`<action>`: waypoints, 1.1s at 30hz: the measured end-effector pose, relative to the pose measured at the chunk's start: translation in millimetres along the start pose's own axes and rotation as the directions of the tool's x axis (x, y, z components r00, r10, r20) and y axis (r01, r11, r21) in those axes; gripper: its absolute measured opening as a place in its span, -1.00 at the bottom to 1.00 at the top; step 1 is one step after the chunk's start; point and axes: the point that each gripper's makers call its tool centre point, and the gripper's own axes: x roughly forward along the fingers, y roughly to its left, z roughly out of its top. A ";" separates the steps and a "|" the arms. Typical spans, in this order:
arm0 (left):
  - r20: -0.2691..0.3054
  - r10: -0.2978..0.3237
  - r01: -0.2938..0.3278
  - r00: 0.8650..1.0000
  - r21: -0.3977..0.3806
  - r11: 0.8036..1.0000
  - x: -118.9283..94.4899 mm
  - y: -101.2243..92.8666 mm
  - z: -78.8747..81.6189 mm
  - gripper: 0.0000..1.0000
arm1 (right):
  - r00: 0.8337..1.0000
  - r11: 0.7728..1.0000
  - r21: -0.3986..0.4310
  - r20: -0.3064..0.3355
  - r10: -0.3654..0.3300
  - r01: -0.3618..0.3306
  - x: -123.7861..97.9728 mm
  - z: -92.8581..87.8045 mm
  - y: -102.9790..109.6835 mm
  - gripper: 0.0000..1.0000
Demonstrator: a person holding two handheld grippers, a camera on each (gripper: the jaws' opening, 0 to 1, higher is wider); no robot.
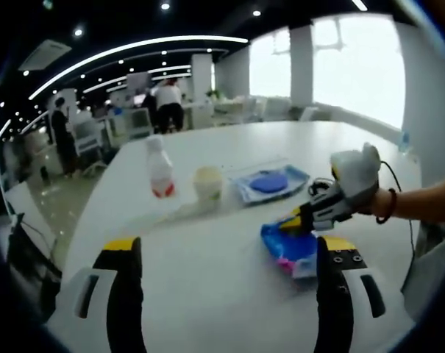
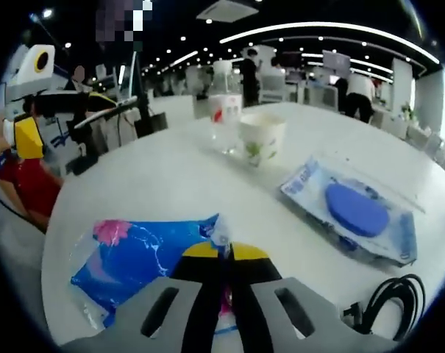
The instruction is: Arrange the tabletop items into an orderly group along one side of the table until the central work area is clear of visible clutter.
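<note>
Currently gripping: right tool [image 2: 222, 254] clamped, jaws together, on the edge of the crinkly blue plastic packet with a pink flower print [image 2: 137, 257], which lies flat on the white round worktop [image 2: 171, 184]. Seen too from the left gripper view, with the right tool [image 1: 294, 220] reaching in from the right, nose low over the same blue packet [image 1: 292, 246], a bare forearm with a dark wristband [image 1: 387, 206] behind it. Left tool [image 1: 226, 294] spread wide, jaws well apart, holding nothing, hovering above bare worktop near the packet.

Further off, grouped toward the far side: clear plastic bottle with a red label [image 2: 226, 110], just beside it a cream paper cup with a green motif [image 2: 261, 137], and near those a flat clear pouch holding a blue round pad [image 2: 354, 209]. Black cable loop [image 2: 387, 298] at the worktop's near edge.

Judged step: moving the blue packet out of the middle to join the others. Next move likely calls for lifting or sliding it toward the bottle and cup, then letting go beside the pouch without knocking the cup. Thin film may slip or crumple in the grip.
</note>
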 end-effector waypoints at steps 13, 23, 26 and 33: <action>-0.002 -0.014 0.014 1.000 0.011 1.000 1.0 -4.6 0.1 0.91 | 0.964 0.938 0.255 0.066 -0.257 0.233 -60.6 25.0 -76.6 -0.97; -0.009 -0.027 0.027 1.000 0.020 0.999 2.5 -8.6 -1.4 0.89 | 0.898 0.838 0.383 0.047 -0.437 0.388 -112.9 15.4 -135.5 -0.97; -0.013 -0.031 0.032 0.999 0.022 0.999 3.2 -9.7 -2.5 0.89 | 0.884 0.820 0.397 0.045 -0.465 0.412 -123.2 13.9 -145.0 -0.97; -0.019 -0.036 0.036 0.999 0.028 0.999 4.2 -11.3 -3.9 0.89 | 0.853 0.786 0.408 0.034 -0.520 0.464 -140.4 10.5 -163.8 -0.98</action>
